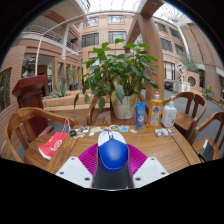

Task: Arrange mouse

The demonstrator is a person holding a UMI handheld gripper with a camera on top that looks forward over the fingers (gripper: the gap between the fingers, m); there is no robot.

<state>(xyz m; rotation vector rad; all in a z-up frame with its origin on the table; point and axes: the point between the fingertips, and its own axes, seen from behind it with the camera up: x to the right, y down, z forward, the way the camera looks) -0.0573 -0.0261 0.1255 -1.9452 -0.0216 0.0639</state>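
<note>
A blue and white computer mouse [112, 153] sits between my two fingers, with the magenta pads [89, 160] pressing on both its sides. My gripper [112, 165] is shut on the mouse and holds it above the wooden table [170, 150], near the table's front edge. The mouse's white front end points away from me toward the middle of the table.
A potted plant [122, 80] stands at the back middle of the table, with several bottles [155, 110] to its right. A red and white item [52, 145] lies left. Wooden chairs [25, 125] stand left and right [195, 105].
</note>
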